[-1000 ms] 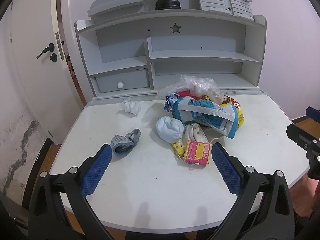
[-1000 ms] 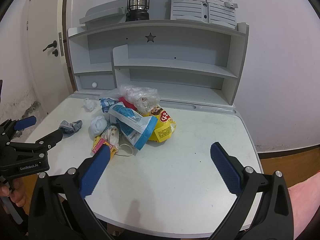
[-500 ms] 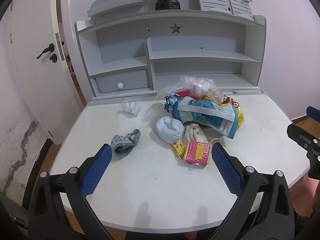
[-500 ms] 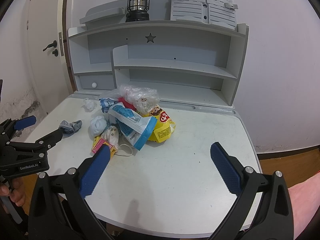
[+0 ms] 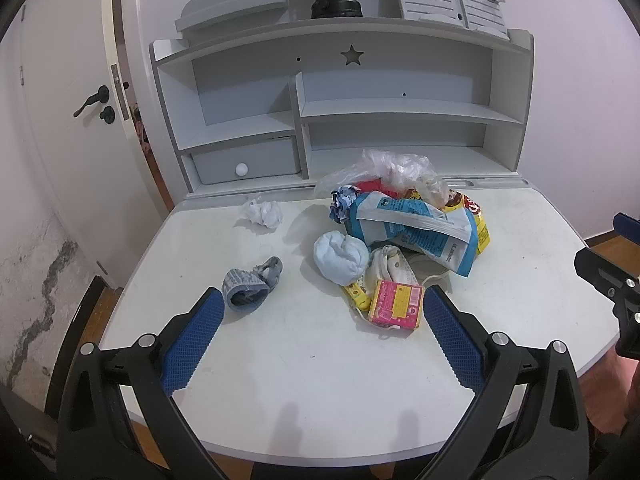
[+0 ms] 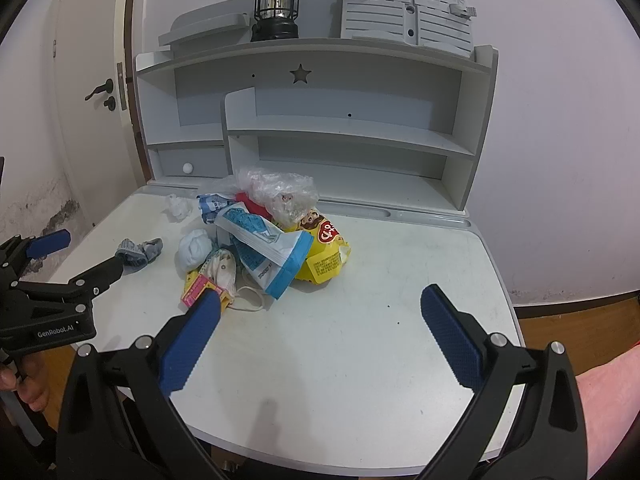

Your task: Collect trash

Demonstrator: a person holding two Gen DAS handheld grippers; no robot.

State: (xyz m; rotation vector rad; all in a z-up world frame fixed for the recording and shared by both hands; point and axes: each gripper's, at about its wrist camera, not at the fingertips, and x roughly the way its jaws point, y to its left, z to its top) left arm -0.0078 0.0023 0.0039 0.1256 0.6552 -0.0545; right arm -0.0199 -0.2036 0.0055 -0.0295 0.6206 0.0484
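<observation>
- Trash lies heaped mid-table toward the back: a blue-and-white snack bag rests across a yellow chip bag, with a crumpled clear plastic bag behind them.
- In front of the heap sit a pale blue wad, a white face mask and a pink-and-yellow carton, the carton touching the mask.
- A grey sock lies apart to the left of the heap, and a crumpled white tissue sits well back near the shelf unit.
- The left hand-held gripper hovers over the near edge of the white table, fingers spread wide, holding nothing.
- The right hand-held gripper hangs over the table's right half, likewise wide apart and empty.
- A black lantern stands on top of the shelf unit.
</observation>
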